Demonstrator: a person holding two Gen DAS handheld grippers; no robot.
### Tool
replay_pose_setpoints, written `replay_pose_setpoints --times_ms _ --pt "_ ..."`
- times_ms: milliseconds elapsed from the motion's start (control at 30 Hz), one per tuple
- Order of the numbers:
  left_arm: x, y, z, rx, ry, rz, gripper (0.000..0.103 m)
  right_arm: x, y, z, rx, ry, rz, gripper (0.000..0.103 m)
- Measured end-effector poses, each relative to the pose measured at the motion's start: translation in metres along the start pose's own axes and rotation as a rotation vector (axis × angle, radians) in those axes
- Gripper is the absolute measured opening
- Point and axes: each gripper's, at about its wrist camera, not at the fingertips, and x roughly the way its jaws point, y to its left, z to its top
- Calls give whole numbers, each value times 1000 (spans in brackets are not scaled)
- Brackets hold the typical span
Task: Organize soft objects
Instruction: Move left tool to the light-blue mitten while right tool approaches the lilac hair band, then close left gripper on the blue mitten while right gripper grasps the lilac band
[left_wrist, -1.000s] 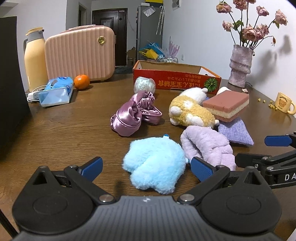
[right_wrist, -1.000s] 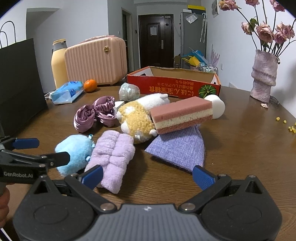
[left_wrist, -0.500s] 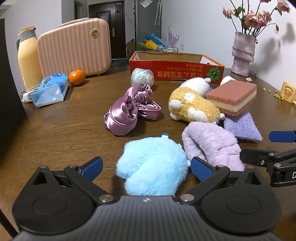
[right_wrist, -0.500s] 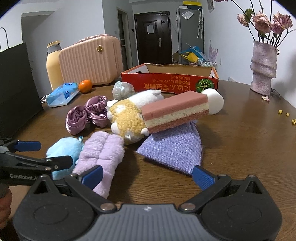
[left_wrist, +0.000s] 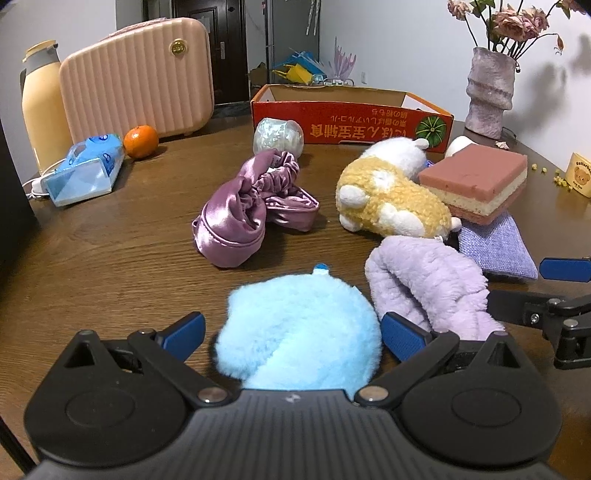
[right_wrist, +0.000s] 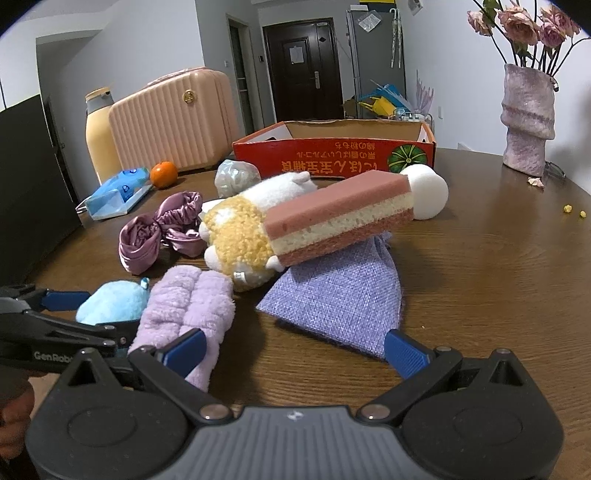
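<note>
My left gripper (left_wrist: 293, 334) is open, with its jaws on either side of a fluffy light-blue plush (left_wrist: 299, 328), which also shows in the right wrist view (right_wrist: 110, 302). A lilac fuzzy towel (left_wrist: 424, 280) lies just right of it. My right gripper (right_wrist: 293, 349) is open, its left finger over the towel (right_wrist: 192, 302) and its right finger at a purple linen pouch (right_wrist: 340, 291). A yellow-white plush (right_wrist: 240, 229), a pink-cream sponge (right_wrist: 340, 218), a white foam ball (right_wrist: 426, 195) and a mauve satin scrunchie (left_wrist: 251, 214) lie beyond.
An open red cardboard box (left_wrist: 351, 118) stands at the back of the wooden table (left_wrist: 110, 258). A pink case (left_wrist: 140, 77), yellow flask (left_wrist: 40, 107), orange (left_wrist: 140, 136), blue tissue pack (left_wrist: 85, 170), wrapped shiny ball (left_wrist: 279, 134), vase (right_wrist: 528, 118) and mug (left_wrist: 580, 179) stand around.
My left gripper has moved forward, so the blue plush now sits between its open jaws. My right gripper has also advanced toward the lilac towel and the pouch.
</note>
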Motion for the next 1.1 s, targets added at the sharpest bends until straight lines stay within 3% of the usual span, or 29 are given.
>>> replay_pose_setpoints --times_ms 67,167,267,1100 --pt "2 2 0 -7 5 -6 100 1 0 1 3 -2 6 103" --pt "5 4 0 -14 20 -25 82 2 3 3 3 -9 18 103" --pt "4 6 0 -22 11 -35 78 1 2 3 -2 -15 26 103" --pt "-16 55 1 -130 -73 -53 77 20 66 17 -115 25 71 103"
